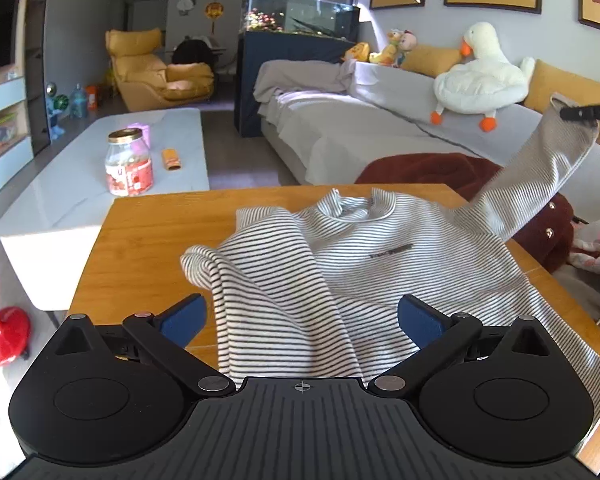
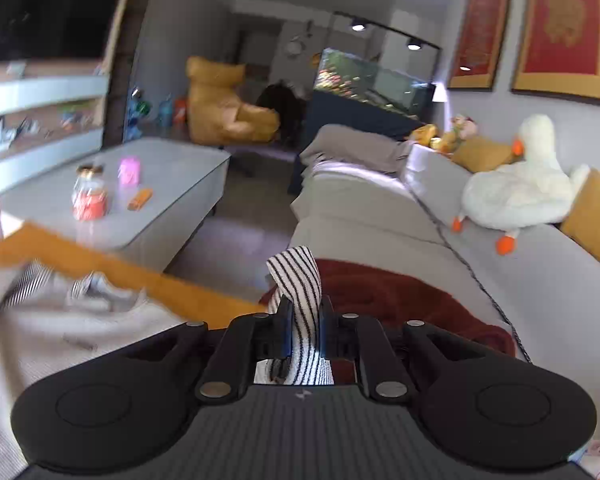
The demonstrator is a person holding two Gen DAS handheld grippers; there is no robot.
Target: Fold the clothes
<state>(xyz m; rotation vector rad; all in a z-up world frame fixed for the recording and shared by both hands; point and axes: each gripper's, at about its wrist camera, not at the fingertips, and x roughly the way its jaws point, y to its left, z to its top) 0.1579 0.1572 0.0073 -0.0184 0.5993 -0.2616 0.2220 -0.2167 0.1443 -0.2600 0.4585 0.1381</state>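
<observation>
- The striped top [image 1: 380, 256] lies face up on the wooden table [image 1: 148, 240], its collar toward the far edge and its hem at the near edge, under the left gripper [image 1: 302, 320].
- One sleeve [image 1: 256, 264] already lies folded over the chest, running from the far left shoulder toward the near edge; its cuff bunches near the table's left side.
- The other sleeve [image 1: 540, 172] is lifted off the table past the right edge, drawn up and out by the right gripper [image 2: 305, 320], which is pressed together on the cuff [image 2: 296, 276].
- The left gripper hangs spread above the hem, holding nothing.
- Judged from this: one sleeve is in, the second is in hand and not yet laid across; the body is at full length, so the fold of hem toward collar looks left to do.
- A dark red garment [image 1: 440, 168] lies on the sofa [image 1: 380, 128] beyond the right edge, unfolded as far as can be seen.
</observation>
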